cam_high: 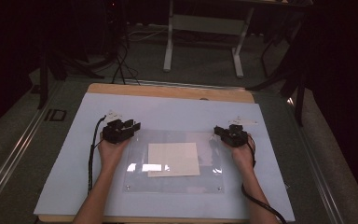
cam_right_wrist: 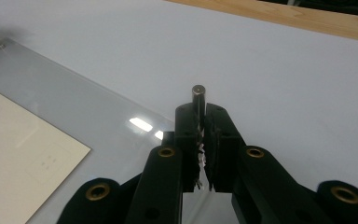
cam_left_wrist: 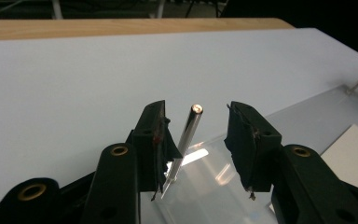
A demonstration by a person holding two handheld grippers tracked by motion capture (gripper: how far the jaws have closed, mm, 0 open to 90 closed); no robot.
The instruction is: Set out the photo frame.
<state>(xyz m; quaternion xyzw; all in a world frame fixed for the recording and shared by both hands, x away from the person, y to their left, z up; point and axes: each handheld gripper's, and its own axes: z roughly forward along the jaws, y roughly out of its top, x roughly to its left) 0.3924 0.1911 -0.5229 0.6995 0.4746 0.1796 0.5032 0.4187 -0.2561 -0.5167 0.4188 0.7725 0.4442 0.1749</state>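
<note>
A clear acrylic plate (cam_high: 172,184) lies on the white board, with a cream sheet of paper (cam_high: 173,159) at its middle. A thin metal pin (cam_left_wrist: 189,130) stands at the plate's far left corner. My left gripper (cam_high: 129,126) (cam_left_wrist: 196,114) is open around it, and the pin leans near the left pad without being pressed. At the far right corner stands another pin (cam_right_wrist: 198,93), and my right gripper (cam_high: 220,131) (cam_right_wrist: 204,112) is shut on it, with the pin's top poking above the jaws. Both hands rest at the plate's far edge.
The white board (cam_high: 168,112) covers a wooden table (cam_high: 168,91). Small fasteners (cam_high: 127,188) (cam_high: 219,189) mark the plate's near corners. Beyond the table stand a white desk frame (cam_high: 168,46) and dark cables on the floor.
</note>
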